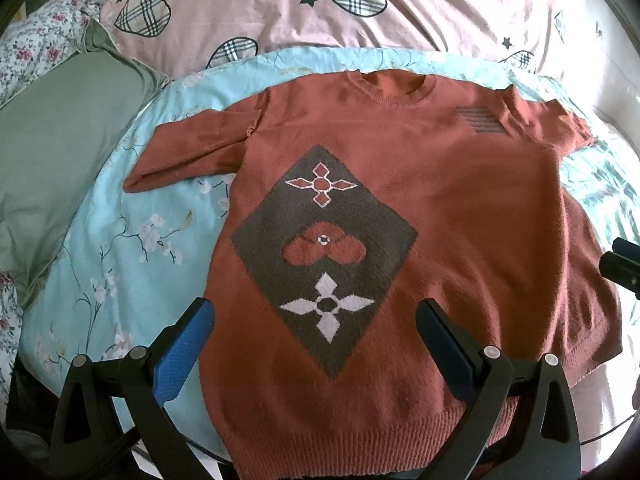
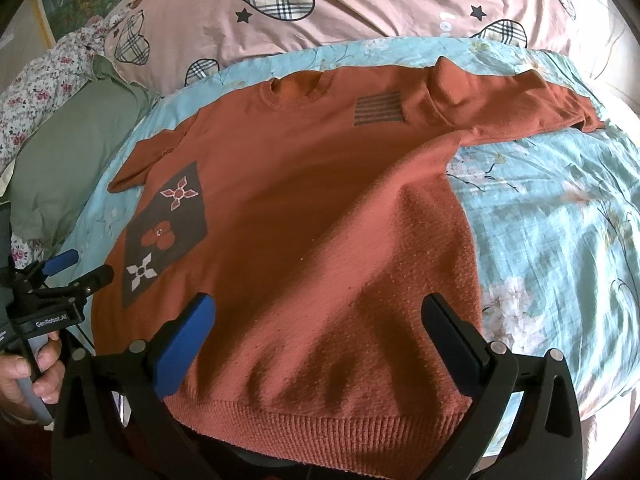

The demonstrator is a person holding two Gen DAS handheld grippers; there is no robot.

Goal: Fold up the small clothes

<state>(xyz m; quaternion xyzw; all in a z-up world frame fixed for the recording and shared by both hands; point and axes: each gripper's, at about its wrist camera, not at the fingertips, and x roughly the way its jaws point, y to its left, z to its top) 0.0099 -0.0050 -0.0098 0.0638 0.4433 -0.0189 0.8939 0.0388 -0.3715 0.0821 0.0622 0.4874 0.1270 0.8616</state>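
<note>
A rust-orange knit sweater (image 1: 460,220) lies flat, front up, on a light blue floral sheet (image 1: 112,248). It bears a dark diamond panel with flower motifs (image 1: 324,256). Both sleeves spread sideways. My left gripper (image 1: 316,320) is open above the lower left part of the sweater, near its ribbed hem (image 1: 340,448). My right gripper (image 2: 320,316) is open above the lower right part of the sweater (image 2: 320,200), near the hem (image 2: 320,428). The left gripper also shows in the right wrist view (image 2: 80,268), open at the sweater's left edge.
A green pillow (image 1: 56,160) lies to the left. A pink quilt with plaid hearts (image 1: 300,4) lies behind the sweater. A floral cloth (image 1: 44,40) sits at far left. The right gripper's tip (image 1: 622,264) shows at the right edge.
</note>
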